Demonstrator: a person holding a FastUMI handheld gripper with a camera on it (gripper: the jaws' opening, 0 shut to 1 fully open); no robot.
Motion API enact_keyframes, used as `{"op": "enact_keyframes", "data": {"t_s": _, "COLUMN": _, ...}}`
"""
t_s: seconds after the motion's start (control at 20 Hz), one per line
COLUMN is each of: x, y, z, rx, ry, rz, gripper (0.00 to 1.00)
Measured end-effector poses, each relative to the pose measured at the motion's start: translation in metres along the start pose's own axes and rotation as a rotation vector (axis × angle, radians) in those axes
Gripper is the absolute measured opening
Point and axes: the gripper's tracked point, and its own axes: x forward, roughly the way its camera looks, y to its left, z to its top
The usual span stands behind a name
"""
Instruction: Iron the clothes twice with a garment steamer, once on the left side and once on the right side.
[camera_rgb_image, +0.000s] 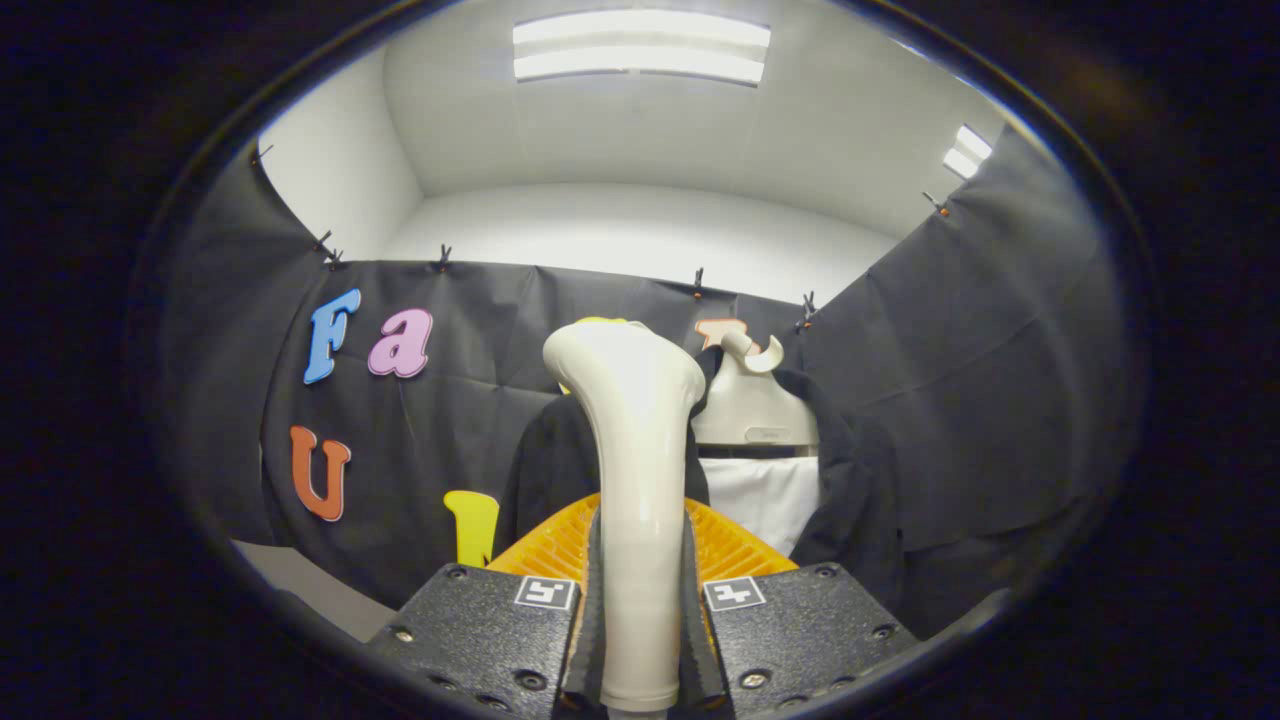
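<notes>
My gripper (640, 610) is shut on the handle of a cream-white garment steamer (635, 450), which stands upright between the fingers with its head pointing up and away. Just behind the handle lies an orange ribbed part (735, 545), seemingly the steamer's base or stand. Beyond it a dark jacket (850, 480) over a white shirt (765, 495) hangs on a pale hanger (750, 405). The steamer covers the garment's left half. I cannot tell the gap between steamer head and cloth.
Black cloth (980, 380) walls the booth on three sides, clipped along its top edge. A pale table surface (310, 590) shows low on the left, and a white wall and ceiling light (640, 45) stand above.
</notes>
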Motion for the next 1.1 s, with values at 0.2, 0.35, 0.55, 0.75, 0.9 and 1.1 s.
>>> {"op": "enact_keyframes", "data": {"t_s": 0.2, "x": -0.008, "y": -0.007, "z": -0.01, "rx": -0.015, "ry": 0.026, "rz": -0.016, "gripper": 0.33}}
{"op": "enact_keyframes", "data": {"t_s": 0.35, "x": -0.017, "y": -0.004, "z": -0.027, "rx": 0.009, "ry": 0.074, "rz": 0.007, "gripper": 0.34}}
{"op": "enact_keyframes", "data": {"t_s": 0.55, "x": -0.035, "y": -0.01, "z": -0.048, "rx": -0.046, "ry": 0.104, "rz": -0.004, "gripper": 0.34}}
{"op": "enact_keyframes", "data": {"t_s": 0.75, "x": -0.051, "y": -0.024, "z": -0.071, "rx": -0.085, "ry": 0.158, "rz": -0.02, "gripper": 0.33}}
{"op": "enact_keyframes", "data": {"t_s": 0.9, "x": -0.063, "y": -0.032, "z": -0.079, "rx": -0.094, "ry": 0.178, "rz": -0.034, "gripper": 0.34}}
{"op": "enact_keyframes", "data": {"t_s": 1.1, "x": -0.077, "y": -0.041, "z": -0.099, "rx": -0.071, "ry": 0.239, "rz": -0.037, "gripper": 0.34}}
